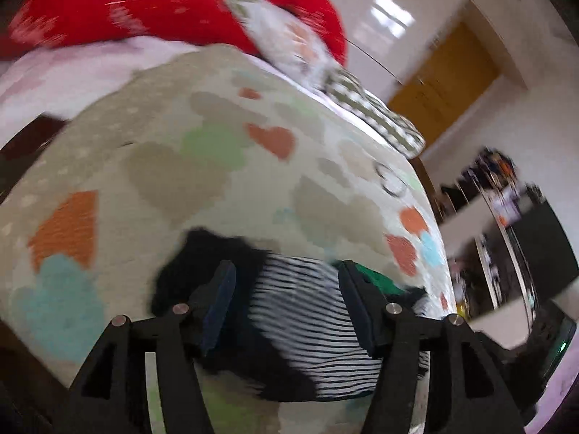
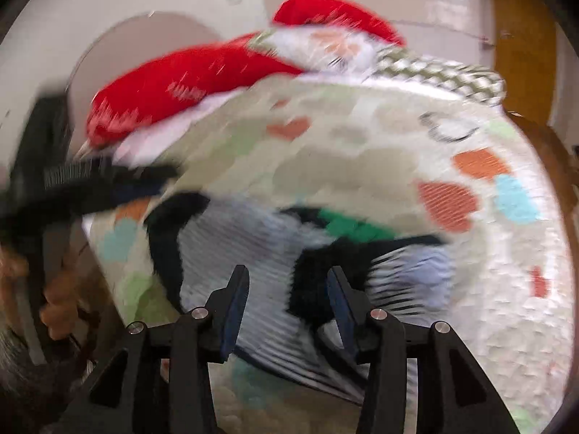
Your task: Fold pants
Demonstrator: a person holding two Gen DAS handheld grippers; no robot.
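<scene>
The pants (image 1: 300, 311) are black-and-white striped with black patches and a green part, lying bunched on a pale blanket with coloured hearts (image 1: 173, 166). My left gripper (image 1: 286, 289) is open just above them, its fingers on either side of the striped cloth. In the right wrist view the pants (image 2: 253, 246) lie spread in front of my right gripper (image 2: 287, 294), which is open and close over them. The left gripper (image 2: 119, 184) shows blurred at the left of that view. Both views are motion-blurred.
A red and white Santa pillow (image 1: 152, 11) and a checked pillow (image 1: 376, 115) lie at the far side of the bed. A yellow door (image 1: 445, 83) and dark furniture (image 1: 506, 238) stand to the right.
</scene>
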